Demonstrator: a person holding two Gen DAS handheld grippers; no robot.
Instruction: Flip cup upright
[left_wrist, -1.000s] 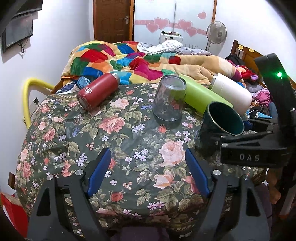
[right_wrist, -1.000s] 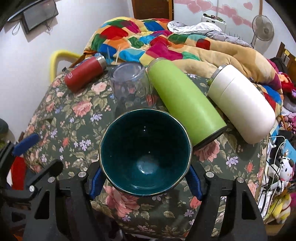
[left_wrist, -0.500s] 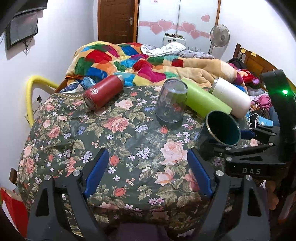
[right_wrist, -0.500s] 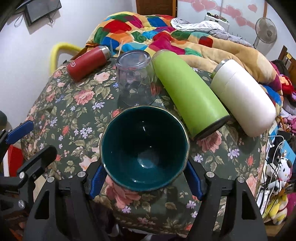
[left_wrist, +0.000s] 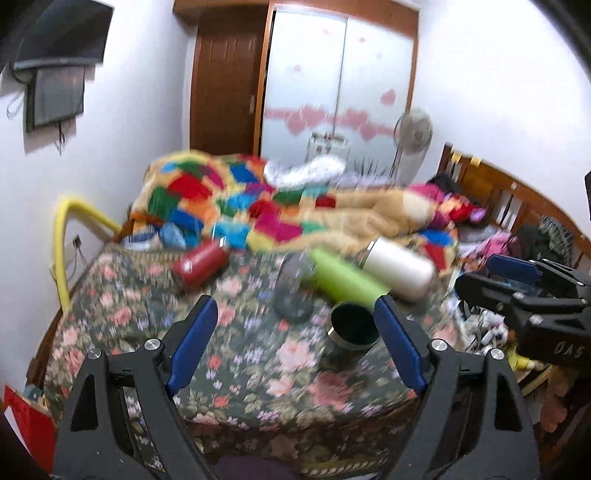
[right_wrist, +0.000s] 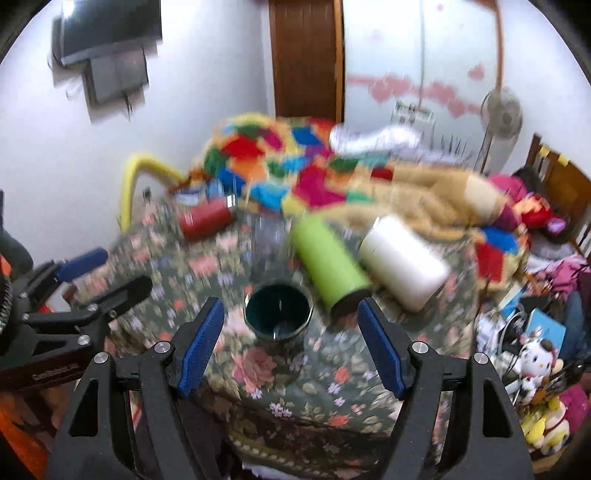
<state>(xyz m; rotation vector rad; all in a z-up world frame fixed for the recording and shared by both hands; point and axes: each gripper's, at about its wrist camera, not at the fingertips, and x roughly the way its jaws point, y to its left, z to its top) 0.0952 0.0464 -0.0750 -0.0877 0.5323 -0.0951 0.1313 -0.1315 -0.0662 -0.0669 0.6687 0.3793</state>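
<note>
A dark teal cup stands upright, mouth up, on the floral tablecloth; it also shows in the left wrist view. My right gripper is open and empty, drawn back and above the cup, which sits free between its blue pads. My left gripper is open and empty, held back over the table's near edge. Each gripper shows at the side of the other's view. Both views are motion-blurred.
On the cloth lie a red bottle, a green bottle and a white bottle; an upside-down clear glass stands behind the cup. A colourful quilt is piled behind. Clutter lies off the table's right edge.
The right gripper has opened, let go of the teal cup, and pulled back and up; the cup now stands upright on the cloth. The left gripper has also risen and drawn back.
</note>
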